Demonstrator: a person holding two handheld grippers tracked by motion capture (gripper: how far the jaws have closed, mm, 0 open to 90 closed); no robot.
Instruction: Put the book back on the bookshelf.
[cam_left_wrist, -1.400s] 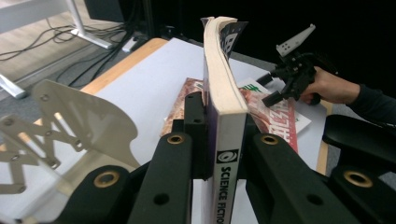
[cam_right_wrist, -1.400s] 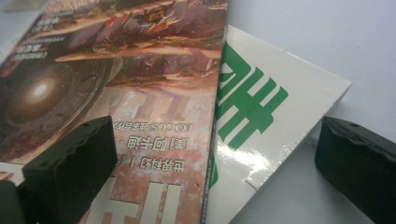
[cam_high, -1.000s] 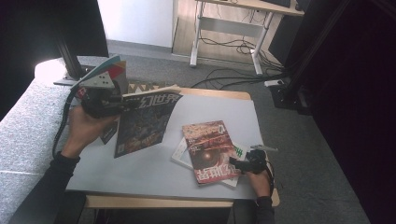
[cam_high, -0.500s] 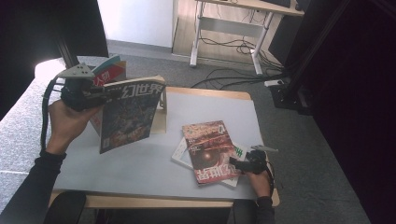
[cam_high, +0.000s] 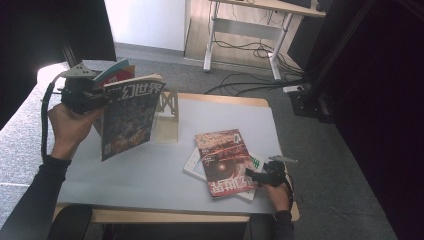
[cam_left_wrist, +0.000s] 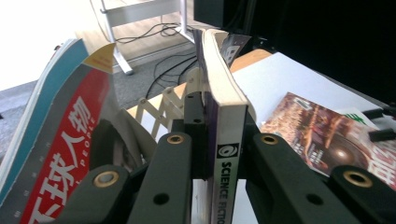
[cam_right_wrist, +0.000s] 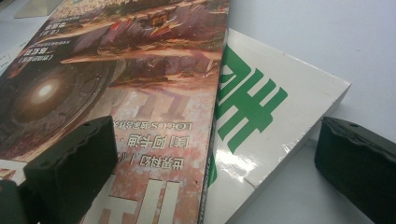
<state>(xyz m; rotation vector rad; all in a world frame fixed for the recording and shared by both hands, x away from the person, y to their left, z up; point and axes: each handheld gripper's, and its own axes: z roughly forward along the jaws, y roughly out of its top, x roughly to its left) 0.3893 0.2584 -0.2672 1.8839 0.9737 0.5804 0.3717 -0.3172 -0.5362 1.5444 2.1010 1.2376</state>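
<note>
I hold the dark science-fiction magazine (cam_high: 127, 120) up off the table (cam_high: 150, 175) in my left tongs (cam_high: 82, 95), clamped on its spine so that the cover hangs down and faces the middle of the table; from the left gripper view the spine (cam_left_wrist: 226, 154) stands upright between the two black jaws, which press it from both sides, and gripping there keeps the pages from fanning open. It hangs over the table's left edge, near the far left corner, just in front of the pale wooden rack (cam_high: 167, 117) that stands on the table toward its far edge, and I judge that I carry it this way, upright and spine low, so it can slide into a slot of that rack. Behind it, past the left edge, a red and teal magazine (cam_left_wrist: 51, 135) leans upright already, which fits that reading. My right tongs (cam_high: 265, 177) rest low at the near right corner of the table, jaws spread apart, one pad (cam_right_wrist: 70, 154) over the reddish magazine (cam_high: 222, 160) and the other off to the side of the white book with green print (cam_right_wrist: 261, 116) that lies under it; they grip nothing. I keep them there, I think, to be ready for the next pick, since the reddish cover lies on top and its near edge overhangs toward that hand
</note>
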